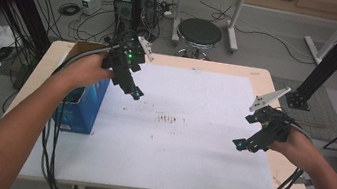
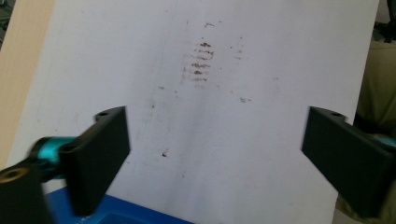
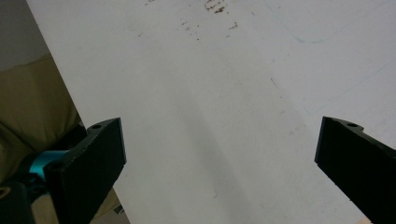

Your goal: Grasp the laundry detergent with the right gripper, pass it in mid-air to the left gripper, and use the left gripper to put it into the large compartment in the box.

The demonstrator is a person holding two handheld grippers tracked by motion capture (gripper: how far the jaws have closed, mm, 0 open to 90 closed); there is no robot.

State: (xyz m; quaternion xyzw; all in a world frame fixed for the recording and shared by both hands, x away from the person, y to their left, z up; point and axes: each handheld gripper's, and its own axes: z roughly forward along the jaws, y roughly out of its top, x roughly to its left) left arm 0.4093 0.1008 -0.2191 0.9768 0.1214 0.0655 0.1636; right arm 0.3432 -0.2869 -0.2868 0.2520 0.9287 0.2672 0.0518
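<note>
High view, read from the left: a blue box (image 1: 83,104) stands at the left edge of the worktop (image 1: 260,78), its brown flaps open on top. The left tongs (image 1: 135,91) hang just above and to the right of that box, over the white sheet (image 1: 189,143) that covers most of the worktop, with a green light glowing on their body. Near the middle of the sheet lies a small patch of brown smudges (image 1: 168,119) (short dashes in rows), apart from both tongs. At the right, the right tongs (image 1: 241,145) are held over the sheet's right edge, pointing inward, a grey three-cornered plate standing up behind them.

Left gripper view has the left tongs (image 2: 215,140) spread wide with nothing between the jaws; the smudges (image 2: 201,65) lie ahead of them on the sheet (image 2: 261,154), and a corner of the blue box (image 2: 121,212) sits at the bottom edge.

Right gripper view shows the right tongs (image 3: 219,154) likewise wide apart and empty above bare sheet (image 3: 196,102), the smudges (image 3: 215,7) far ahead at the top edge.
</note>
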